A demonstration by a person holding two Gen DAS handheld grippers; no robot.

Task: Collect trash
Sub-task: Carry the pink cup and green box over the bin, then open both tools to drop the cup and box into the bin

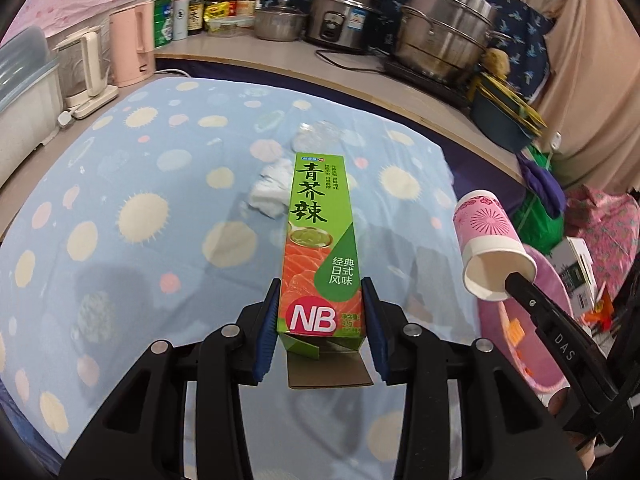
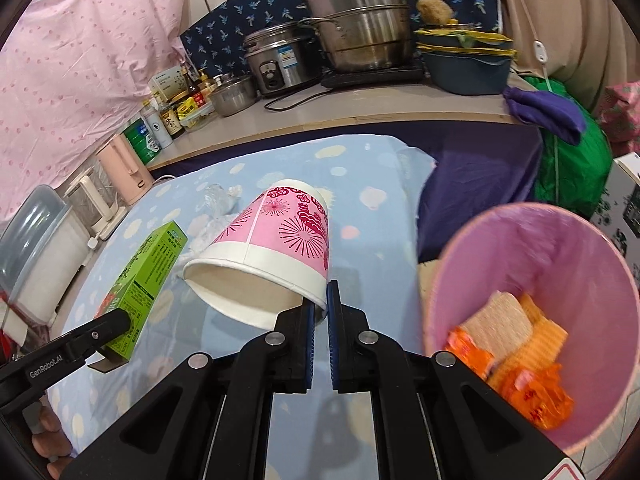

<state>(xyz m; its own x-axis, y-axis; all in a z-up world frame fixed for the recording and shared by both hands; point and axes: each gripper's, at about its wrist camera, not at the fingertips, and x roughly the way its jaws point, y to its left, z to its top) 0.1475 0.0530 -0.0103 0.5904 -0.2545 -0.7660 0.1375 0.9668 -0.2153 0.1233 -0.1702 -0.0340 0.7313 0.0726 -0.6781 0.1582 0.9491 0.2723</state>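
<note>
Both wrist views look closely along their tongs, sharing the bedspread (image 1: 120, 208).

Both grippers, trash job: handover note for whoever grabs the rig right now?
Left gripper: shut on the green box, held above the table.
Right gripper: shut on the rim of the pink paper cup, cup tipped sideways beside the bin.
Pink bin: right of the table, already holds orange wrappers.
Left to do: drop cup and box in the bin, then fetch the white crumpled paper and clear plastic from the blue tablecloth.
</note>
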